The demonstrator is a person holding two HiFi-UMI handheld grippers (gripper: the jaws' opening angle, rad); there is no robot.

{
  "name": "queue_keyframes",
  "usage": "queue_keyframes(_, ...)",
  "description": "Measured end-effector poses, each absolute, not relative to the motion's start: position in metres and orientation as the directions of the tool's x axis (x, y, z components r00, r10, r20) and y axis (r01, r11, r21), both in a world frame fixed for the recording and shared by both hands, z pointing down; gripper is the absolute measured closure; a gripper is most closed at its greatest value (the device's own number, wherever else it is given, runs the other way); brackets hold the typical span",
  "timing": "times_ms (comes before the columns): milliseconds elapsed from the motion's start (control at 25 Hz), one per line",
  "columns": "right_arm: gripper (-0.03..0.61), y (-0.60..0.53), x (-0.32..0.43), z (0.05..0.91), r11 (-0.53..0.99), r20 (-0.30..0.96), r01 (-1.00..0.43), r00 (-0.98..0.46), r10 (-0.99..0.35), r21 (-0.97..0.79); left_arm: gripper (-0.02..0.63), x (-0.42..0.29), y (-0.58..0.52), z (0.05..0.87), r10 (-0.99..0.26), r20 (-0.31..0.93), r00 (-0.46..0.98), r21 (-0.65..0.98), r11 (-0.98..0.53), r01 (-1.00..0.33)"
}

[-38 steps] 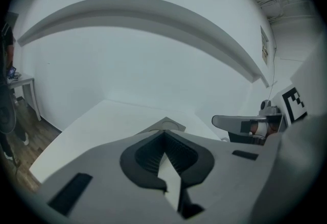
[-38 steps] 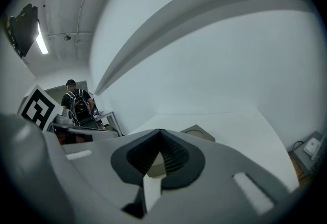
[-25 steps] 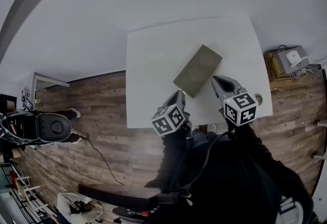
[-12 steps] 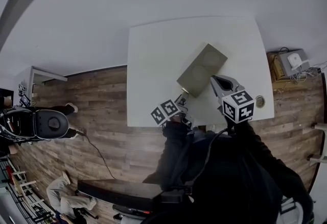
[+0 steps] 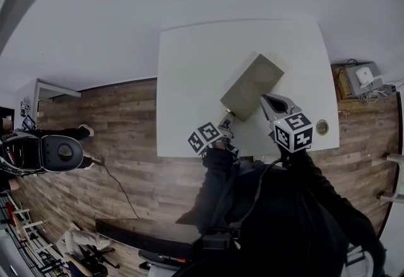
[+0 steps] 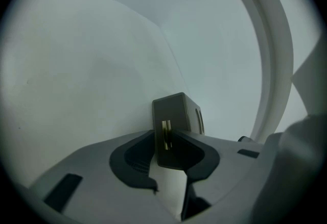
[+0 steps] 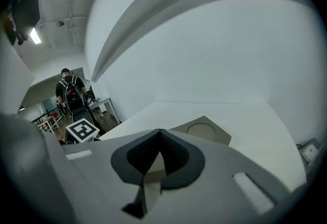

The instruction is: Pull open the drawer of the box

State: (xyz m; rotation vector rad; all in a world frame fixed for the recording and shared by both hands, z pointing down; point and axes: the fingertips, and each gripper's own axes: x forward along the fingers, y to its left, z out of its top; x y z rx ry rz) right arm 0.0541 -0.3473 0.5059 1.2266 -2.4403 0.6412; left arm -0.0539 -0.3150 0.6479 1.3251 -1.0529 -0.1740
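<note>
Here the box lies slantwise on the white table, its handle end towards you.
Your left gripper meets that near end, its jaws drawn narrow and pinched on the small gold-coloured handle. Your right gripper hangs just beside the box's right side, jaws pressed together at the tips with nothing between them.

Left gripper: a second ago it was raised over the box's near-left corner. It now shows lower and smaller, at the near edge of the table.
Jaw tips: now at the near end face of the box.
Handle: now between the left jaws, which stand close on either side.
</note>
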Motion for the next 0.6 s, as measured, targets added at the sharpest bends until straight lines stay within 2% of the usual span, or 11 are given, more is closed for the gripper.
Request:
queue_keyframes(200, 0.588, -0.348, 0.051, 0.517, 0.536, 0.502, -0.809, -0.576, -0.645, -0.241, 0.526, -0.052, -0.316, 0.649, -0.655, 0.511, 0.556, 0.851, 0.298, -0.432)
queue_keyframes(320, 0.589, -0.349, 0.047, 0.526, 0.544, 0.521, -0.805, -0.578, -0.628, -0.238, 0.569, -0.051, -0.317, 0.645, -0.657, 0.510, 0.555, 0.851, 0.289, -0.439)
queue_keyframes(600, 0.588, -0.346, 0.031, 0.574, 0.597, 0.619, -0.769, -0.588, -0.521, -0.227, 0.583, -0.054, -0.315, 0.647, -0.637, 0.533, 0.557, 0.839, 0.316, -0.442)
